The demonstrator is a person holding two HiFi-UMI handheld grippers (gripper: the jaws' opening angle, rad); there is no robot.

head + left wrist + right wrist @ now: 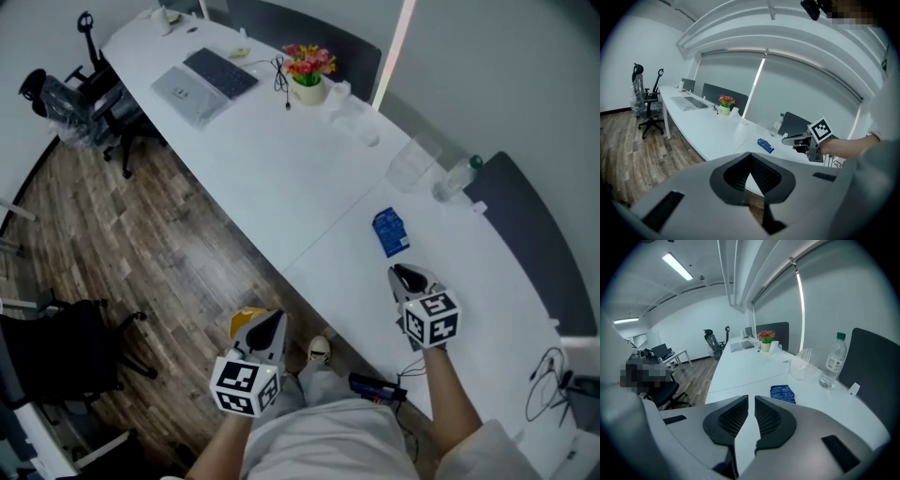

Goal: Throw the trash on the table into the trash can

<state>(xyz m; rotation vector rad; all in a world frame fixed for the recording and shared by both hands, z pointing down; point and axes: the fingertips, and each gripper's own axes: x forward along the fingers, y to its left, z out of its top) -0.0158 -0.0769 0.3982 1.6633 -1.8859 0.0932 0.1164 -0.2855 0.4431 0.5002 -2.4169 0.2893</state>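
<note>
Other stuff around you
Far from you sit flowers (pixel 309 64), a laptop (pixel 187 95) and a keyboard (pixel 221 72); a water bottle (pixel 456 179) stands to your right.

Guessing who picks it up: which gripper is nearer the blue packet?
Right. The right gripper sits over the table just short of the blue packet; the left gripper is off the table's edge, over the floor, farther away.

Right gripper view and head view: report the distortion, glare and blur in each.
Right gripper view: strong fisheye with black rounded corners, so the wall's light strip bows. The ceiling lamp is blown out to white, while the blue packet stays sharp. Head view: soft, even light, with only faint shadows on the white table. The frame darkens toward its edges, and there is no motion blur.
</note>
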